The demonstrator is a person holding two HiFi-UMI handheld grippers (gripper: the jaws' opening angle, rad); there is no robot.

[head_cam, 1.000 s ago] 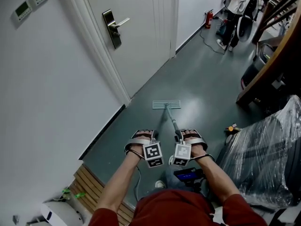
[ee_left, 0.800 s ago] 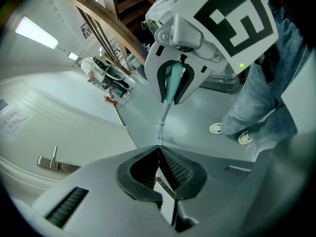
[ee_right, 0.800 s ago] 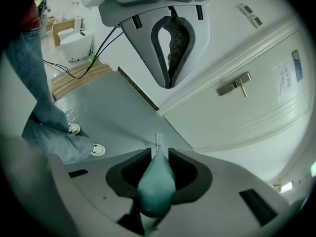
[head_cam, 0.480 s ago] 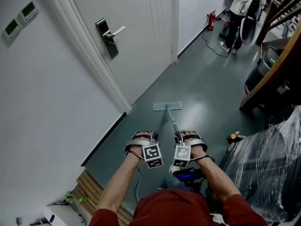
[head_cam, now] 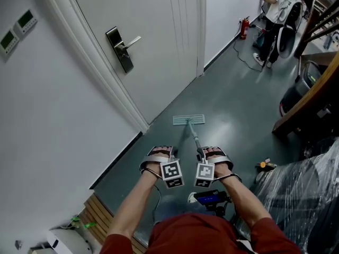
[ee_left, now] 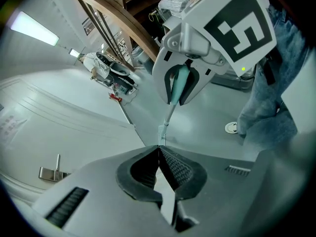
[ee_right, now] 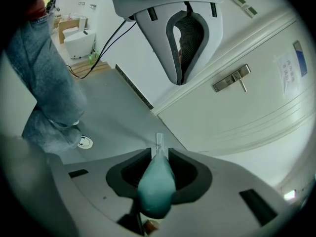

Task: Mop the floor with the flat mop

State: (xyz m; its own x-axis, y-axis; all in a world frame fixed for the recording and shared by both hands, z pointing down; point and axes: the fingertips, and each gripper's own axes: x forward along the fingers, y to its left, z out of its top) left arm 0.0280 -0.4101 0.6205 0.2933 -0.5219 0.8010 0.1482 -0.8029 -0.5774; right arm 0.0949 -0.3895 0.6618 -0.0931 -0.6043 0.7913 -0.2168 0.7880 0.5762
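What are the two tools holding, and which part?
The right tool grips the pale flat mop by its handle's teal top end. The left tool is shut, empty.

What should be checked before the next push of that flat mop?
1. The right gripper is shut on the mop handle: ok.
2. The left gripper also holds the handle: not ok; its jaws are together with nothing between them.
3. The mop head lies flat on the floor: ok, as far as the head view shows.
4. The floor just ahead of the mop head is free: ok; the person stands far down the hall.
5. The mop head is apart from the door: ok.
6. The mop pad is wet enough: cannot tell.
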